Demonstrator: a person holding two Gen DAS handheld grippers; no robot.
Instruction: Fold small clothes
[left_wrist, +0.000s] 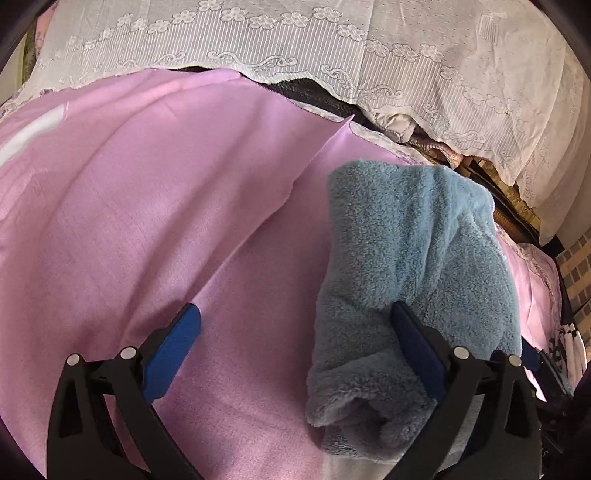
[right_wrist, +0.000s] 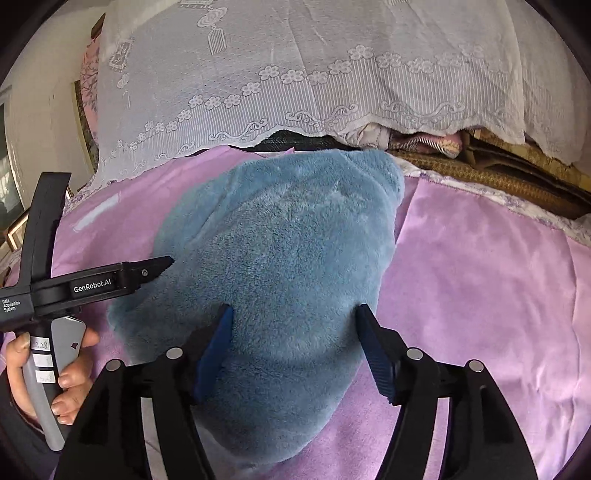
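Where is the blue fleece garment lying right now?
The blue fleece garment lies bunched on the pink sheet, centre of the right wrist view between the open right gripper fingers, and right of centre in the left wrist view, below the lace cover.

Soft daylight, strong fisheye edge warp

Fluffy blue fleece garment (right_wrist: 280, 258) (pink sheet (right_wrist: 480, 280) smooth).

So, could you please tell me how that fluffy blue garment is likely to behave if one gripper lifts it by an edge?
The fluffy blue garment would probably droop: it already lies in soft rolls on the pink sheet. Its thick pile suggests an easy grip, and it likely weighs little for its bulk.
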